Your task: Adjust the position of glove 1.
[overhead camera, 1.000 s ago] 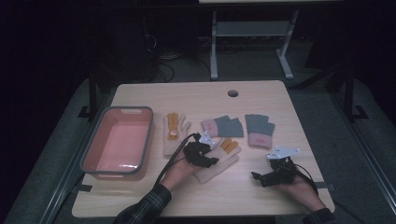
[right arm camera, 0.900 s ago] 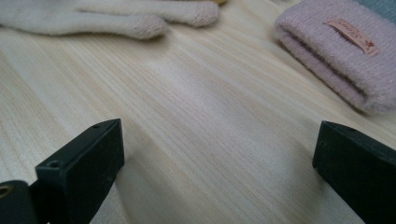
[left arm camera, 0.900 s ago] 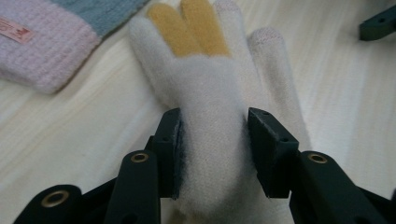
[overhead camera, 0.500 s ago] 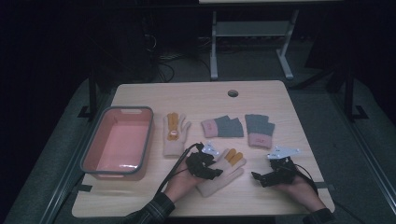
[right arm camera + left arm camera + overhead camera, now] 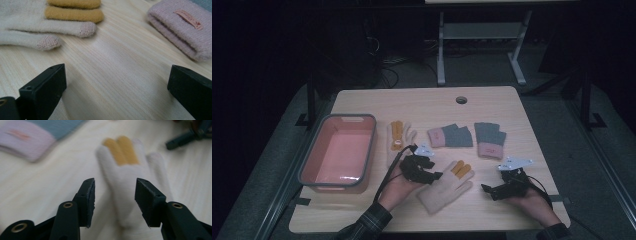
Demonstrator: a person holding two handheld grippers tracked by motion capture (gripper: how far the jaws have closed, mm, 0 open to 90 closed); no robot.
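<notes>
A cream glove (image 5: 446, 189) with orange fingers lies flat near the table's front, fingers pointing far right. My left gripper (image 5: 434, 176) hovers over its cuff side. In the left gripper view the jaws (image 5: 115, 187) have just been opening and stand apart above the glove (image 5: 125, 170), pads clear of it. My right gripper (image 5: 486, 190) rests at the front right, open wide with bare wood between its jaws (image 5: 117, 71). The glove's fingertips (image 5: 50, 41) lie just ahead of it. A matching cream glove (image 5: 398, 140) lies beside the tray.
A pink tray (image 5: 307, 167) with a grey rim stands at the left. Two grey gloves with pink cuffs (image 5: 451, 136) (image 5: 489, 140) lie mid-table; one cuff (image 5: 180, 27) is close ahead of my right gripper. A round cable hole (image 5: 461, 99) sits at the far edge.
The cream glove slid from beside the grey gloves toward the front edge with my left gripper. The jaws have since spread and the gripper has lifted off it. The right gripper stayed put.
</notes>
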